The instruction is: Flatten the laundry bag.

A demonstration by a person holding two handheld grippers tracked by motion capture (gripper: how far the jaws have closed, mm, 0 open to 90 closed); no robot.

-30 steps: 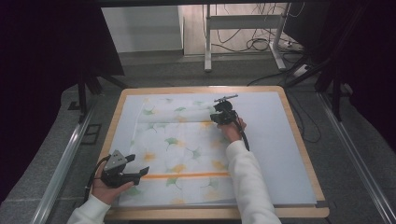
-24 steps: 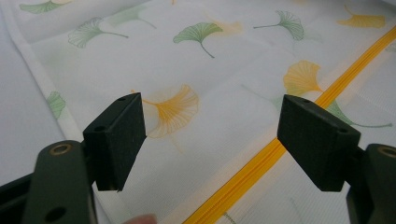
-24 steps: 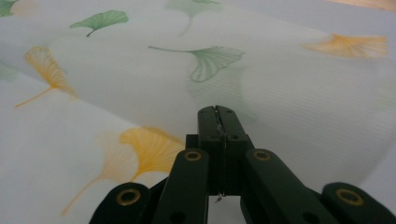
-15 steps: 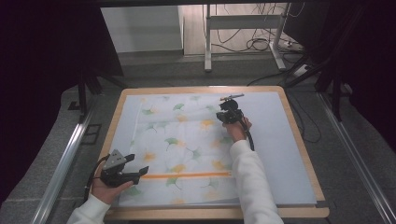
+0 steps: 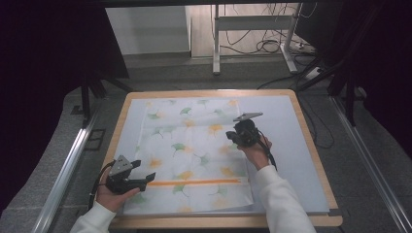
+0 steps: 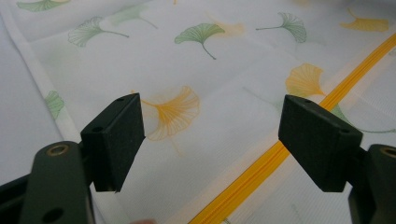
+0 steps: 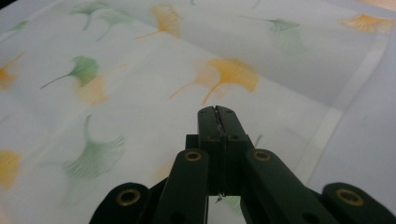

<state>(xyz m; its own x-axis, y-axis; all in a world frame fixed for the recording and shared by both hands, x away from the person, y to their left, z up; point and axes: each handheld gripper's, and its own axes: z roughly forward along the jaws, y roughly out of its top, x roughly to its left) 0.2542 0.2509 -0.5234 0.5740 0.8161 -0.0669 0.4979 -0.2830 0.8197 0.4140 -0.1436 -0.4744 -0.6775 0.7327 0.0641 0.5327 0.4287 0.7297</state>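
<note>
A white cloth [image 5: 189, 145] printed with green and orange ginkgo leaves lies spread on the table, with an orange zipper [image 5: 194, 183] running across its near part. My left gripper [image 5: 143, 172] hovers at the cloth's near left corner, jaws wide open with nothing between them. In the left gripper view, that gripper [image 6: 212, 140] looks down on the cloth [image 6: 224, 70] and the zipper [image 6: 261, 172]. My right gripper [image 5: 232, 138] is over the cloth's right side. Its jaws [image 7: 218, 112] are pressed together above the cloth [image 7: 140, 107], with nothing visible between them.
The cloth rests on a pale mat [image 5: 286, 145] inside a wood-rimmed table top [image 5: 311, 145]. Metal rails [image 5: 68, 165] run along both sides. Beyond the far edge stand a table frame [image 5: 216, 43] and loose cables [image 5: 272, 46].
My right hand has drawn back from the far part of the cloth toward the person and slightly right. The fold at the cloth's far part now lies spread out. The left hand has stayed put.
</note>
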